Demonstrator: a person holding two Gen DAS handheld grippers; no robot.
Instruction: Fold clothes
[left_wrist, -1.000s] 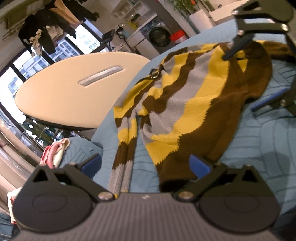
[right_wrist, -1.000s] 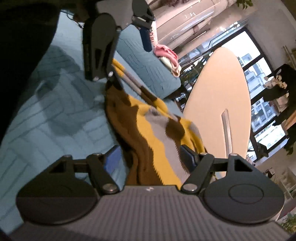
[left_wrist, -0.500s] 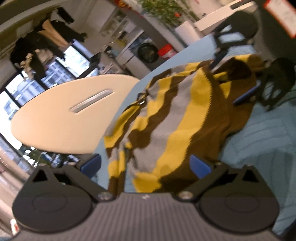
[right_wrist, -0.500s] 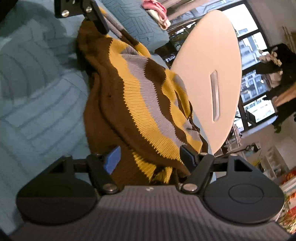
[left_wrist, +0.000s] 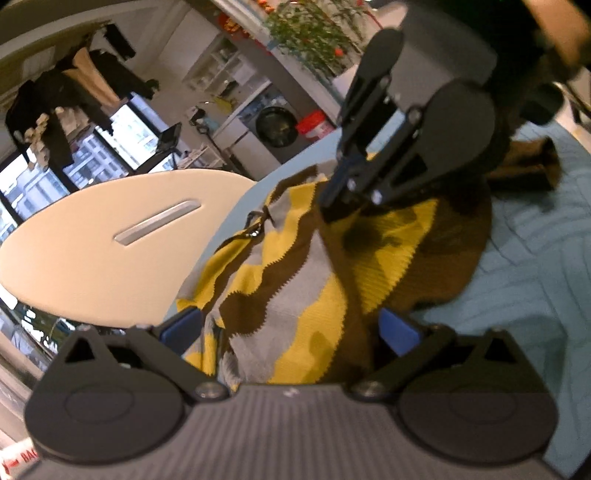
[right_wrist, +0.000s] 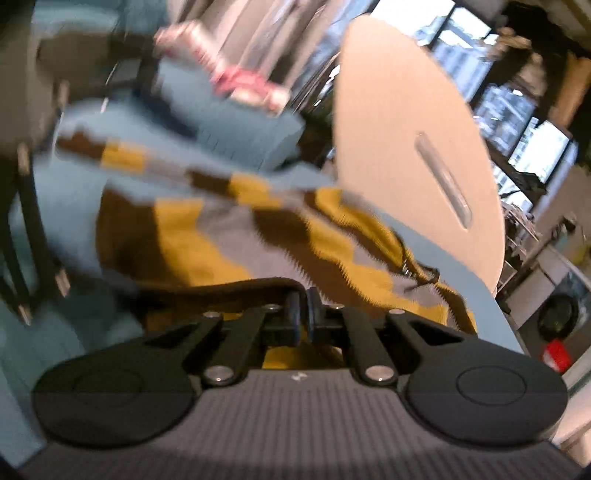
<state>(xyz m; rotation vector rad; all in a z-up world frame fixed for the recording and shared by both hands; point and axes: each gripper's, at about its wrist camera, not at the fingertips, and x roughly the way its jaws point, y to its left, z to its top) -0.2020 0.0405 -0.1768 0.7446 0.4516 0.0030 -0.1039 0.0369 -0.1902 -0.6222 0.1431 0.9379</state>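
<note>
Here the right gripper (right_wrist: 303, 319), jaws pinched shut on the brown hem of the striped sweater (left_wrist: 295, 295) spread on the blue quilt (left_wrist: 524, 258), begins the fold, while the left gripper (left_wrist: 291, 332), jaws wide open astride the near edge, must next close there and carry toward 12 o'clock.

Oval beige table (left_wrist: 110, 236) beside tall daylit windows (left_wrist: 122, 136)

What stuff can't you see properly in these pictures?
- Left wrist view: the sweater's near hem, hidden behind the left tool.
- Left wrist view: the brown sleeve, partly covered by the right tool.
- Right wrist view: the pink cloth, smeared by motion blur.
</note>
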